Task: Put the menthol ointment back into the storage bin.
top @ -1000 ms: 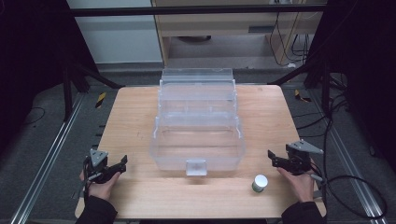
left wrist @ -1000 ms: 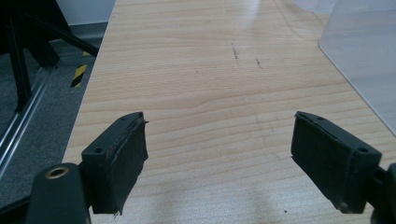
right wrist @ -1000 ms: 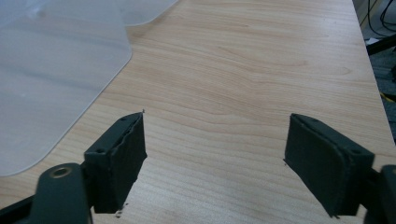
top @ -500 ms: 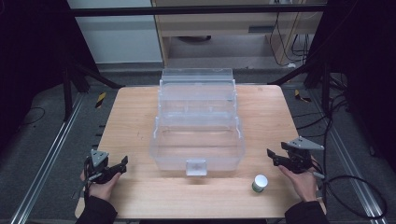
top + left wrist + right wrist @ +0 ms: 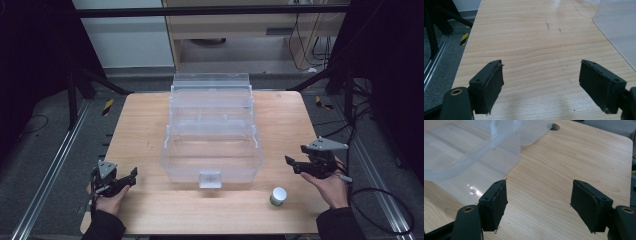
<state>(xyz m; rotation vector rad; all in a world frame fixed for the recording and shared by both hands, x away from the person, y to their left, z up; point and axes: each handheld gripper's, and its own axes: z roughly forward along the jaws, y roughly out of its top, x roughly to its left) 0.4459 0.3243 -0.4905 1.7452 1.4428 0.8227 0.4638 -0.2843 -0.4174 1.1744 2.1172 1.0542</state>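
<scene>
The right gripper [image 5: 296, 166] has been raised beside the clear box [image 5: 211, 132] since a second ago, jaws having just been reopening and empty (the small jar [image 5: 278, 196], probably its target, left untouched); the left gripper [image 5: 127, 177] is held open.

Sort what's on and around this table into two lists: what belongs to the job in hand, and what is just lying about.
Part of the job:
- small white-capped jar, nearest the right gripper
- clear plastic bin
- left gripper, jaws open, nothing between them

Just lying about:
- black-and-yellow taped pieces on the floor
- cables behind the table
</scene>
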